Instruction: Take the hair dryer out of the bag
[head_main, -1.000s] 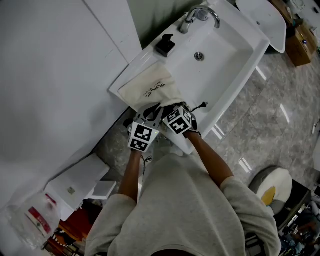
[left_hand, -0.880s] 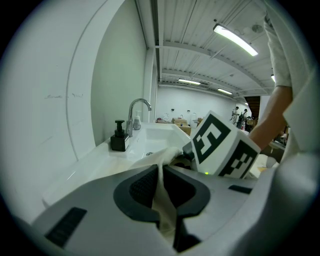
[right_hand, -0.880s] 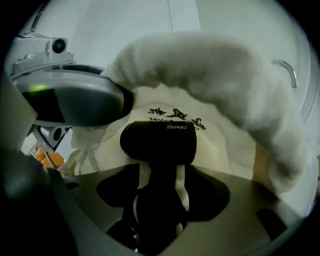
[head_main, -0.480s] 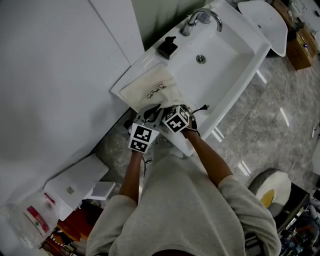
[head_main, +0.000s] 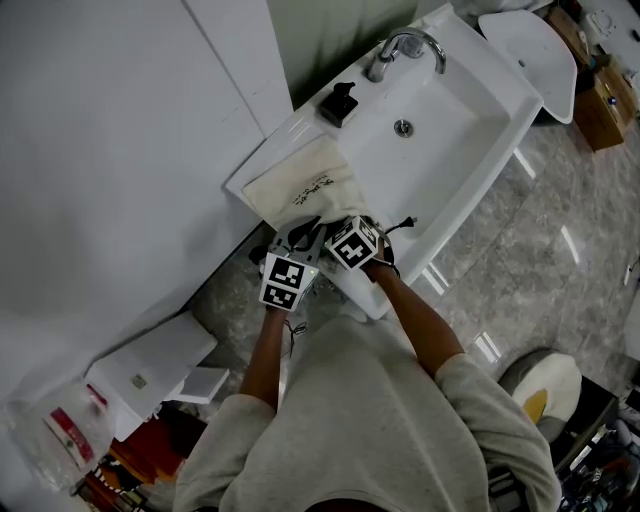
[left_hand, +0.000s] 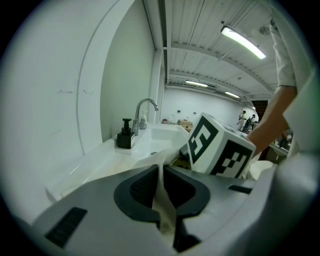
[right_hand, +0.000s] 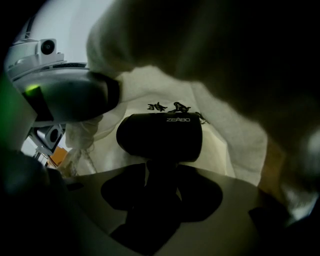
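Observation:
A cream cloth bag (head_main: 305, 185) lies on the counter left of the sink basin. My left gripper (head_main: 292, 243) is shut on the bag's mouth edge, and the cloth (left_hand: 162, 200) shows pinched between its dark pads. My right gripper (right_hand: 160, 185) reaches into the bag's opening with its jaws closing. The black hair dryer (right_hand: 160, 136) lies inside, its handle standing between the right jaws with thin slivers of light still showing at the pads. In the head view the right gripper (head_main: 327, 233) sits at the bag's mouth, beside the left one. A black cord with plug (head_main: 400, 218) trails out to the right.
The white sink (head_main: 470, 110) has a chrome faucet (head_main: 405, 45) and a black soap dispenser (head_main: 338, 100) at the back. A white wall panel stands at the left. The counter's front edge runs just under both grippers. A white box sits on the floor at the lower left.
The right gripper's marker cube has edged slightly toward the bag's mouth. The left gripper has stayed in place, holding the cloth.

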